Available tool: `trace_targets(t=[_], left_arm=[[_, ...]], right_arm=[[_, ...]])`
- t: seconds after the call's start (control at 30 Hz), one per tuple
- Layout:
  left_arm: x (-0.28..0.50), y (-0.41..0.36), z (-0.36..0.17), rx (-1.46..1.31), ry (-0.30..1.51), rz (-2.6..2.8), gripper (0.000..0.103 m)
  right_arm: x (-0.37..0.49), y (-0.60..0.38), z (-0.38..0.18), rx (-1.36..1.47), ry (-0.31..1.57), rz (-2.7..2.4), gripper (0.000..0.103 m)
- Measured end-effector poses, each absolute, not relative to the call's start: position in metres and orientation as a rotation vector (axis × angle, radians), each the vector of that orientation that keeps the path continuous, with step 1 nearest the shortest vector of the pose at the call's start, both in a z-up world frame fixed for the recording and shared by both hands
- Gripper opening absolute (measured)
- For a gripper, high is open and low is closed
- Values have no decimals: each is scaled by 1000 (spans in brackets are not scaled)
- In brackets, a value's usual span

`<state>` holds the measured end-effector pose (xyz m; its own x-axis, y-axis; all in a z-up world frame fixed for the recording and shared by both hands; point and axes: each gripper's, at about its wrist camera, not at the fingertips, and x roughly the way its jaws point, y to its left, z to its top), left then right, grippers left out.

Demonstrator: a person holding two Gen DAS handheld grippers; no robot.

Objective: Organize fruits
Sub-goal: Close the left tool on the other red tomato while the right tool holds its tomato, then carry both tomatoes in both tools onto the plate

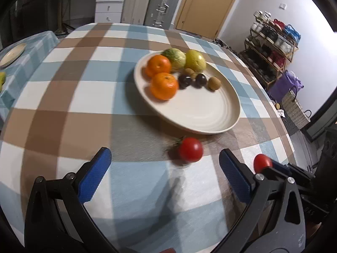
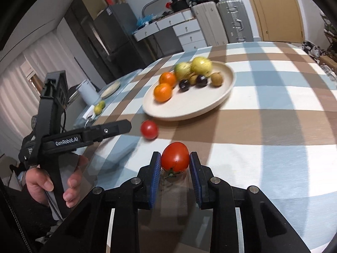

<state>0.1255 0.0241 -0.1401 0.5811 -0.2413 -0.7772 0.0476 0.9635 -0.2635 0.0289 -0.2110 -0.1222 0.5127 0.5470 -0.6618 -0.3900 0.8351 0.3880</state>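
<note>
A cream plate [image 1: 200,113] [image 2: 210,103] on the checked tablecloth holds two oranges [image 1: 164,85], two green-yellow fruits [image 1: 194,60], dark plums [image 1: 200,80] and kiwis [image 1: 214,83]. A loose red tomato [image 1: 190,149] [image 2: 149,129] lies on the cloth just in front of the plate. My left gripper [image 1: 164,158] is open, its blue pads wide apart, with this tomato just ahead between them. My right gripper [image 2: 175,158] is shut on a second red tomato [image 2: 175,157], which also shows in the left wrist view [image 1: 262,162].
The left gripper's black body [image 2: 84,138] and the hand holding it show at the left of the right wrist view. A second table at the left carries a small plate [image 1: 12,54], a kettle [image 2: 87,91] and green fruit [image 2: 99,107]. The table edge runs along the right.
</note>
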Motion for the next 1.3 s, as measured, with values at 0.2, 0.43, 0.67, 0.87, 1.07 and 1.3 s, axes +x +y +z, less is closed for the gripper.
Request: trace_targets(t=[0.2, 0.43, 0.67, 0.87, 1.07, 1.3], left_arm=[[142, 7, -149, -207, 974, -170, 102], [150, 6, -155, -222, 993, -171, 83], [151, -2, -156, -201, 1002, -229, 55], [146, -6, -154, -200, 998, -276, 28], [140, -2, -149, -219, 980, -300, 28], [130, 5, -140, -231, 958, -318, 28]], right_arm=[[32, -233, -115, 215, 827, 538, 28], [38, -247, -112, 233, 800, 527, 28], [42, -251, -113, 239, 798, 529, 28], [42, -250, -113, 238, 799, 533, 28], [39, -248, -111, 230, 797, 531, 28], [33, -238, -105, 201, 793, 534, 28]])
